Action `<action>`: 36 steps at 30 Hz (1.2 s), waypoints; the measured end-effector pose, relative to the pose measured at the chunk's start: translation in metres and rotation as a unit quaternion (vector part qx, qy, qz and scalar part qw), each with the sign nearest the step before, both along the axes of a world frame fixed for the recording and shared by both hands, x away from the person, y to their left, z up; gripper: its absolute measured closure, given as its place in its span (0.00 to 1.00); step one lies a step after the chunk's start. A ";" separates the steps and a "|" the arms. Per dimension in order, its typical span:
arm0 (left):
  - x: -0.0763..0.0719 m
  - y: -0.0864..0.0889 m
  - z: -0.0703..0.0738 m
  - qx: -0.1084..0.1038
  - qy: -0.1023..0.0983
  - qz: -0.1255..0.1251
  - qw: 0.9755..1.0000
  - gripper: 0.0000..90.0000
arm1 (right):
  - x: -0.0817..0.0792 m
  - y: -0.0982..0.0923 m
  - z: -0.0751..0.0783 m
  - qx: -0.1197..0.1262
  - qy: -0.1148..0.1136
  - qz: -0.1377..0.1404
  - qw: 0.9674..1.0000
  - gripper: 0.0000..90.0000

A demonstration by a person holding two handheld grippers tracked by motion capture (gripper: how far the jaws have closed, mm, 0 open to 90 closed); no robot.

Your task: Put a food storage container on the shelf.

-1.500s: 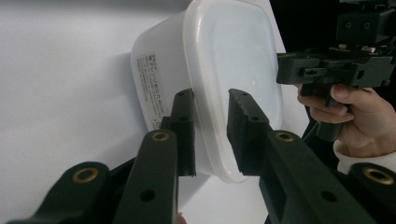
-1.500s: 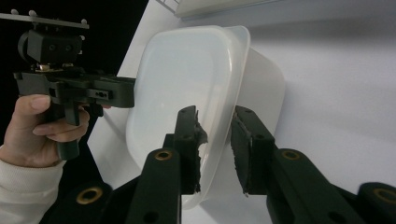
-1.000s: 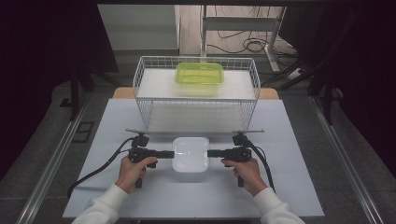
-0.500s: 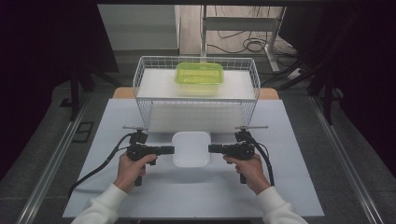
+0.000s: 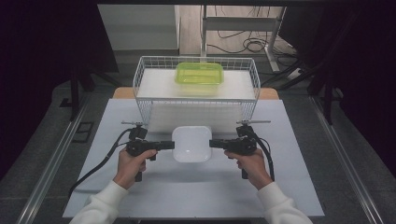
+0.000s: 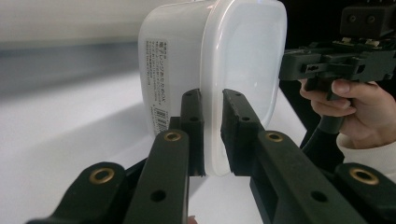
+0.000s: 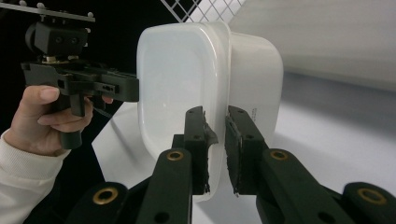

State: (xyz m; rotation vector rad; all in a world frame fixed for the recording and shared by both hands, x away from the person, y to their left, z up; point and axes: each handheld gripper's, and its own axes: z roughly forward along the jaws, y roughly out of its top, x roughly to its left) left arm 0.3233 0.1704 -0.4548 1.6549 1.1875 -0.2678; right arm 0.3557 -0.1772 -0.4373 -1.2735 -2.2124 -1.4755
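Above the table, two hand-held grippers, left and right, each clamp one white container's rim; one green container sits in one wire basket.

A lidded container sits between the left gripper and right gripper, above the table; behind it a wire basket holds another lidded container

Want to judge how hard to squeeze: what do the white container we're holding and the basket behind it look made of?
The white container looks like thin, semi-translucent plastic with a smooth, slightly glossy finish: light glows through its lid, and a printed label sits on its side. The basket looks like white-coated metal wire: a thin, open grid you can see through. Both are judged by look alone.
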 end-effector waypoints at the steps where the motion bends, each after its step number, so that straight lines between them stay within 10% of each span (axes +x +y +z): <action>1: 0.001 0.001 0.001 -0.004 0.000 0.001 1.000 0.88 | 0.001 0.001 0.003 -0.001 -0.003 0.001 1.000 0.87; 26: 0.009 -0.008 0.051 -0.002 -0.042 -0.004 0.999 0.89 | 0.007 -0.009 0.044 0.012 -0.044 -0.004 0.999 0.87; 36: 0.014 -0.009 0.090 -0.005 -0.069 -0.002 0.998 0.89 | 0.008 -0.011 0.084 0.017 -0.076 -0.002 0.997 0.87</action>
